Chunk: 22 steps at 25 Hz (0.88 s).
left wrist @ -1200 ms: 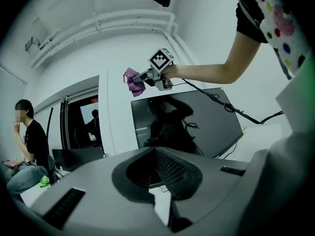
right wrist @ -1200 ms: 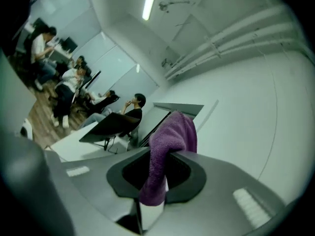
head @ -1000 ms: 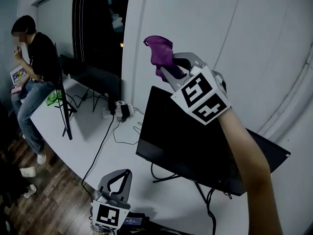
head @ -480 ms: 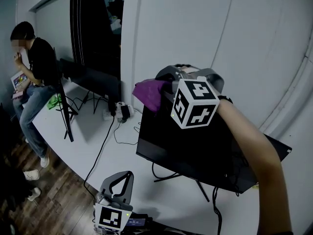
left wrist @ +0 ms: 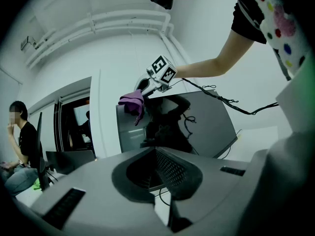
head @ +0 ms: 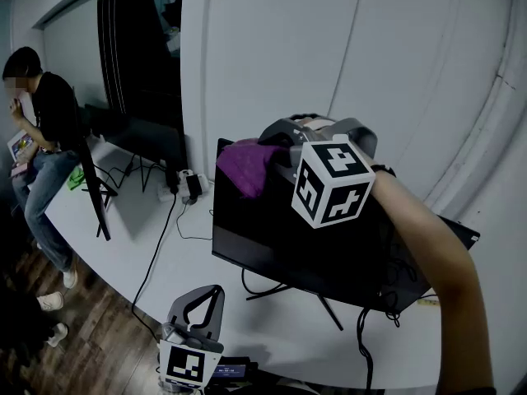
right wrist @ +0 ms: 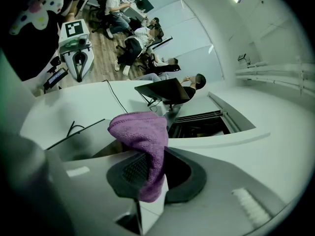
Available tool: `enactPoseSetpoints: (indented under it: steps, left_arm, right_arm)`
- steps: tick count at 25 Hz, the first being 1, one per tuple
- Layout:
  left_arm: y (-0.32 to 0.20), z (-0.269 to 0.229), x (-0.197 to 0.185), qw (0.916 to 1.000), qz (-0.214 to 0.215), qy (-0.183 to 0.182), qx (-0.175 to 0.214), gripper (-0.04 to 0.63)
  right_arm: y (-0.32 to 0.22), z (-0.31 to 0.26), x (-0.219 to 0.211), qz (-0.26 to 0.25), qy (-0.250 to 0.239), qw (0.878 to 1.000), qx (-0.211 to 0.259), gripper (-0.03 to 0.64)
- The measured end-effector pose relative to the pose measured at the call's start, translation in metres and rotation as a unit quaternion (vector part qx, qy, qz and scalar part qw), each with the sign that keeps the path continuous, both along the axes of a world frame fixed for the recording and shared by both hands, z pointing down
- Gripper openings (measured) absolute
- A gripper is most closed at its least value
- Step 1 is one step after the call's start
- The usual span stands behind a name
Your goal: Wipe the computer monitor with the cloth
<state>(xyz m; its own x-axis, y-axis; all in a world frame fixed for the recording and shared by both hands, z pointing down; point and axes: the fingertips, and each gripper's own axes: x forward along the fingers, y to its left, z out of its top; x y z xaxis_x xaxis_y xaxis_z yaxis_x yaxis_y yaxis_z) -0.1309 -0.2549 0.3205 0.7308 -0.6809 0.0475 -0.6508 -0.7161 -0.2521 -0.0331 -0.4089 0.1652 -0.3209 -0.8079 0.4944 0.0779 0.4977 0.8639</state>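
Observation:
A black monitor (head: 288, 237) stands on the white table (head: 165, 253), tilted back. My right gripper (head: 276, 159) is shut on a purple cloth (head: 243, 164), which it holds at the monitor's upper left corner. From the right gripper view the cloth (right wrist: 142, 141) bulges out between the jaws. The left gripper view shows the monitor (left wrist: 197, 127) and the cloth (left wrist: 132, 102) from below. My left gripper (head: 200, 311) rests low at the table's near edge, shut with nothing in it.
A person (head: 41, 130) sits at the far left of the table. A second dark monitor (head: 140, 134) and a thin stand (head: 95, 188) are behind. A power strip (head: 185, 183) with cables (head: 160, 245) lies on the table. A white wall (head: 329, 56) rises behind the monitor.
My right gripper has swung down from above the monitor and brought the purple cloth to the screen's upper left corner. The left gripper has stayed put.

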Motion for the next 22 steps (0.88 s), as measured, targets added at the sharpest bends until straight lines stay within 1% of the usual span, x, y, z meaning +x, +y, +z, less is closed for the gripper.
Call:
enactPoseSetpoints:
  steps: [10, 17, 22]
  left_arm:
    - [0.017, -0.001, 0.053, 0.9991, 0.042, 0.000, 0.000, 0.005]
    - [0.032, -0.001, 0.093, 0.9972, 0.074, -0.007, 0.001, 0.005]
    - [0.044, 0.000, 0.122, 0.9952, 0.098, -0.010, 0.002, 0.005]
  right_arm:
    - [0.046, 0.004, 0.058, 0.023, -0.005, 1.000, 0.001, 0.067]
    - [0.082, 0.004, 0.099, 0.037, -0.021, 0.999, 0.004, 0.067]
    - [0.111, 0.006, 0.134, 0.048, -0.022, 0.999, 0.011, 0.067]
